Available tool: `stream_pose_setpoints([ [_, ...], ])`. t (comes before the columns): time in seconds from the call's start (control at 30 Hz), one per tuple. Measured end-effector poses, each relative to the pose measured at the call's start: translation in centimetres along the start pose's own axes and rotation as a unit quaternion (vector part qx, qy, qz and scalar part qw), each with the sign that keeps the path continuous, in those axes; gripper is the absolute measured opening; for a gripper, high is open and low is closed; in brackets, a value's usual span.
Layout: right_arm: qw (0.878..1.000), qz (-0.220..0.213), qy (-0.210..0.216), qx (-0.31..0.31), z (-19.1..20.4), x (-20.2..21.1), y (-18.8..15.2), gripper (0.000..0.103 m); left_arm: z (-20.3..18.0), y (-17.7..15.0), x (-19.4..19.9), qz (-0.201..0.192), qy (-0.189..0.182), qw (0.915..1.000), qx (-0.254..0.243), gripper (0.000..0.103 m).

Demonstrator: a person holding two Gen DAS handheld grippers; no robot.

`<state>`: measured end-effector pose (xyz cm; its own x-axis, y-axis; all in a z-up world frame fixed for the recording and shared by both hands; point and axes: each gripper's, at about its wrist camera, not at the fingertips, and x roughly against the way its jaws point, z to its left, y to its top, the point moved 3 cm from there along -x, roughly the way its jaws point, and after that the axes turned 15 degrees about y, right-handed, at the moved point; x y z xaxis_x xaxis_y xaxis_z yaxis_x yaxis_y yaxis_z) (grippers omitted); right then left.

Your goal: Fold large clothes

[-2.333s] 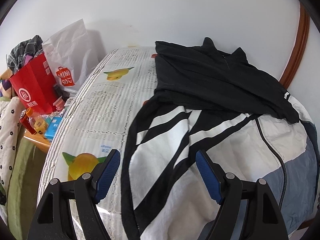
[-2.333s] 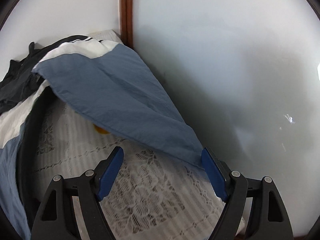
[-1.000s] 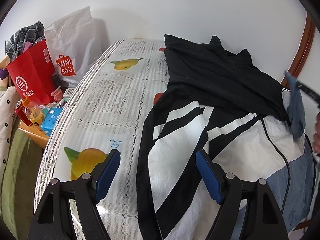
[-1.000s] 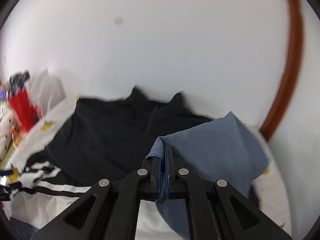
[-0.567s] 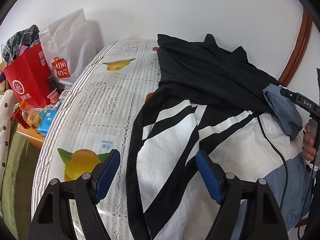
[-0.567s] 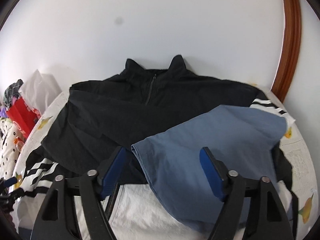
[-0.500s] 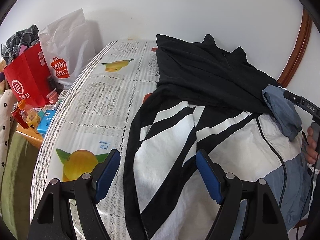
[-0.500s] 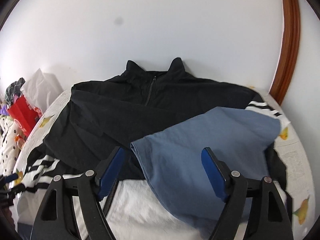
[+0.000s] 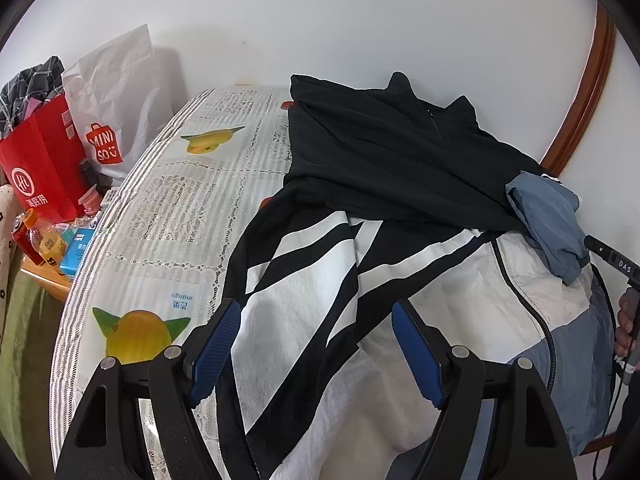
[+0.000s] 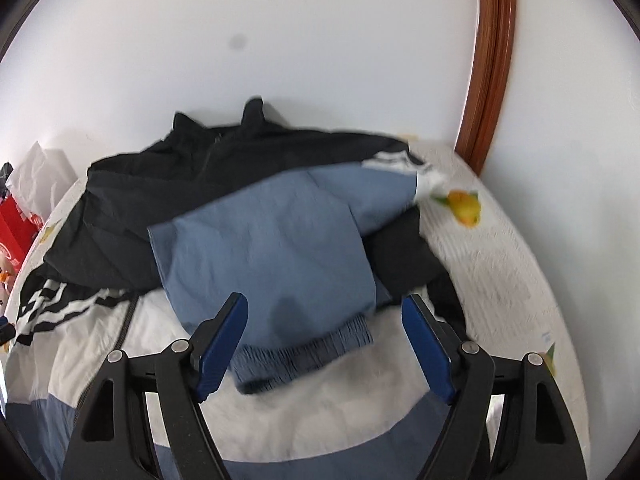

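White wall behind; fruit-print tablecloth [image 9: 172, 216]. Track jacket [image 9: 320, 264] is spread on it, blue sleeve [image 10: 276, 252] folded across the chest. Left gripper [image 9: 316, 350] and right gripper [image 10: 324, 334] are held agape, empty. Fabric judged light, limp, slippery; best pinched at cuff or hem.

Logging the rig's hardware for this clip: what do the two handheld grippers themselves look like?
The left gripper and right gripper look alike: matte black angular frames with triangular cut-outs and silver round fasteners, carrying two fingers faced with textured blue pads. Seen from the left camera, the right gripper's black body bears white lettering, with thin dark cables hanging below it.
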<state>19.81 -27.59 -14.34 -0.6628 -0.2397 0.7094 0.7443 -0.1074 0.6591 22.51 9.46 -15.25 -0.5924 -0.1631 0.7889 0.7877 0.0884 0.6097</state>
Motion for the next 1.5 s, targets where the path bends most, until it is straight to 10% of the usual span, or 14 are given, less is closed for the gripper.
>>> stream_pose_setpoints([
  [0.17, 1.0, 0.018, 0.014, -0.012, -0.9, -2.7, -0.7, 0.07, -0.1, -0.1, -0.1, 0.002, 0.002, 1.0, -0.006, 0.076],
  [0.33, 0.998, 0.036, 0.045, -0.04, -1.2, -4.7, -0.5, 0.022, 0.2, -0.3, -0.2, 0.006, 0.0, 1.0, -0.003, 0.076],
  [0.43, 0.998, 0.026, 0.056, -0.021, 0.4, -3.1, 0.4, 0.013, 0.4, -0.4, -0.2, 0.008, -0.001, 1.0, -0.002, 0.076],
  [0.73, 0.985, -0.035, 0.135, 0.103, 11.8, 0.7, 6.7, 0.011, 0.7, 1.0, 0.1, -0.005, -0.019, 0.9998, 0.007, 0.076],
  [1.03, 0.968, -0.004, 0.192, 0.159, 22.2, -7.4, 9.2, 0.011, 1.7, 2.7, -0.2, -0.019, -0.016, 0.9994, 0.023, 0.076],
  [1.5, 0.979, -0.004, 0.178, 0.104, 18.8, -7.7, 8.2, 0.042, -0.2, 4.7, -0.6, -0.014, -0.025, 0.9995, 0.012, 0.075],
])
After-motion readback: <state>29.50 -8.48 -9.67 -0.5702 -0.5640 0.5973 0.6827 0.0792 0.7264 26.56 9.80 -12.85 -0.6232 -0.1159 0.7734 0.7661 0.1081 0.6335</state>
